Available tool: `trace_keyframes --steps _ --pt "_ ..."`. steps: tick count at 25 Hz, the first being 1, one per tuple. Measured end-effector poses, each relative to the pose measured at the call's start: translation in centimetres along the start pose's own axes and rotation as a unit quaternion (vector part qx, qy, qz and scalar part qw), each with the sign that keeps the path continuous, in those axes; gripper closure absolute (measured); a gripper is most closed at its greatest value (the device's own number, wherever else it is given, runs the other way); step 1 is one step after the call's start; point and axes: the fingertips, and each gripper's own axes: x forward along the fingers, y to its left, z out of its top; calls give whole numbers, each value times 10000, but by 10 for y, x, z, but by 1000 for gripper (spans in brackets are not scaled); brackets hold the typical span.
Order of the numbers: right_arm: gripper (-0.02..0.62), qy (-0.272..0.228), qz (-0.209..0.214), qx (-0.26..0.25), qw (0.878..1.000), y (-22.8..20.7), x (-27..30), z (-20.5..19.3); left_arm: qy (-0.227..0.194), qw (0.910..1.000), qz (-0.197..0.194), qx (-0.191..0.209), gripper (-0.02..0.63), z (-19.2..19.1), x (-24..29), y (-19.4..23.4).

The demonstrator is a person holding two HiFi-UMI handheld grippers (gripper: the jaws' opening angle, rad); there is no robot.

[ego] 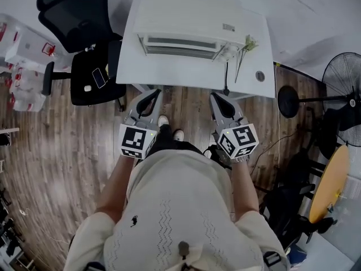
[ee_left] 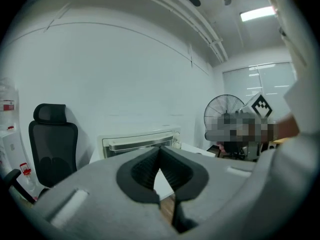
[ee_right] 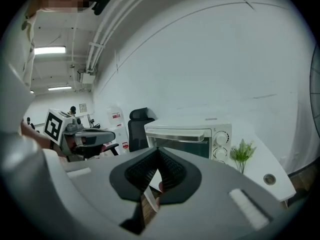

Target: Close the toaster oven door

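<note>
The left tool and the right tool each have their jaws pressed together on nothing. Both hang just off the front edge of the surface, touching nothing. The toaster oven stands toward the back edge, its door shut.

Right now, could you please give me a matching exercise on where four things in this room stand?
Things:
1 toaster oven
2 office chair
3 plant
4 fan

Places:
A on the floor, left of the table
B on the floor, right of the table
C on the table, door shut
D on the table, at the oven's knob end

Pairs: 1-C, 2-A, 3-D, 4-B
</note>
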Motion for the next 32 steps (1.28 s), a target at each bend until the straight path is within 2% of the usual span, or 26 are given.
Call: trace_keyframes --steps 6,10,13,16,19,24,32 --pt "586 -275 4 -621 9977 20 -30 25 -454 9987 33 212 604 35 -18 -15" --pt "586 -711 79 -824 9940 32 -50 66 -911 9951 19 374 604 76 -32 -22" --pt "586 -1050 127 -978 9896 44 -65 98 -1364 9902 81 287 604 111 -49 -25" --pt "586 -1345 152 -1079 9849 53 -76 122 -1566 9868 207 358 604 130 -68 -22" --pt "586 -1559 164 -1167 9807 60 -84 138 -1672 9843 396 402 604 138 -83 -15" --pt "586 -1755 117 -1211 9769 63 -93 151 -1532 9851 621 478 604 131 -100 -3" --pt "588 -1922 29 -1070 9755 62 -103 151 -1527 9855 469 573 604 131 -99 -13"
